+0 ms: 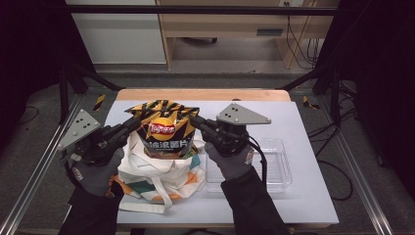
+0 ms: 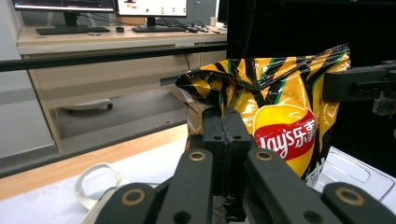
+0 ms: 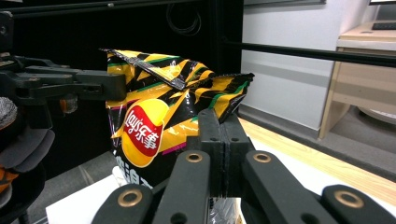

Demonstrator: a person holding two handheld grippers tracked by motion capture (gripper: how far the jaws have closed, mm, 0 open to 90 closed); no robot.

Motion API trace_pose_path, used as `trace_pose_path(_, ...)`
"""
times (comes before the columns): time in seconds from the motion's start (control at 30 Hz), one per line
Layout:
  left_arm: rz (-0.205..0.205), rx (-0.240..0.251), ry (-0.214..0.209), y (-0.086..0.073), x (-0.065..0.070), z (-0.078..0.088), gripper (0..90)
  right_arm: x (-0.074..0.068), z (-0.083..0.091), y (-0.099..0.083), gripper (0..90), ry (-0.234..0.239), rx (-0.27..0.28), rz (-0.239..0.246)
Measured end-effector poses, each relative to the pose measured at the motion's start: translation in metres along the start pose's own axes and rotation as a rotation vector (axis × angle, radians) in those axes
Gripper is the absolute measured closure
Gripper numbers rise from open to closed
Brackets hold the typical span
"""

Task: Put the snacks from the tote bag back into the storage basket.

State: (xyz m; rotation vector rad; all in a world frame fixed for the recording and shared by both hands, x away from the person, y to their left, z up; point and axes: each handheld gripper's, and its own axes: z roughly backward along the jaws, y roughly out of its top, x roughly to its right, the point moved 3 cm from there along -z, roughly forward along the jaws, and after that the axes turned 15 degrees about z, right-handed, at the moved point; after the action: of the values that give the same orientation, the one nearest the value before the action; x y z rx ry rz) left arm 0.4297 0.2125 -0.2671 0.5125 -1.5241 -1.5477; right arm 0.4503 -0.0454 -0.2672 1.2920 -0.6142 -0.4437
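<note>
Chip bag (image 1: 165, 131): yellow-and-black, red logo on the front; upright, lifted above the tote bag, left of table centre.
Left gripper (image 1: 131, 123): jaws clamped together on the left top edge of the chip bag; in the left gripper view (image 2: 225, 128) closed flat against the foil.
Right gripper (image 1: 198, 122): jaws clamped together on the right top edge of the chip bag; in the right gripper view (image 3: 223, 133) closed on the foil's corner.
Left hand (image 1: 95, 171): gloved, near left, wrapped around the gripper body.
Right hand (image 1: 234, 161): gloved, near centre, wrapped around the gripper body.
Tote bag (image 1: 159, 178): white cloth with orange and teal print, crumpled on the table directly beneath the chip bag; strap loop trailing toward the near edge.
Clear tray (image 1: 279, 169): transparent plastic, on the table just right of the right hand.
Table (image 1: 303, 147): white top, wooden strip along the far edge.
</note>
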Motion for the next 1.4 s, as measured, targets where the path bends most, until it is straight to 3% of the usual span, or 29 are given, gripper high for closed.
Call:
trace_pose_path(0.63, -0.002, -0.02, -0.045, -0.001, 0.027, -0.037, 89.9, 0.027, 0.032, -0.003, 90.0, -0.074, -0.016, -0.001)
trace_pose_path(1.4, -0.017, -0.06, -0.13, -0.016, 0.076, -0.091, 89.9, 0.064, 0.088, -0.03, 90.0, -0.173, -0.03, -0.023)
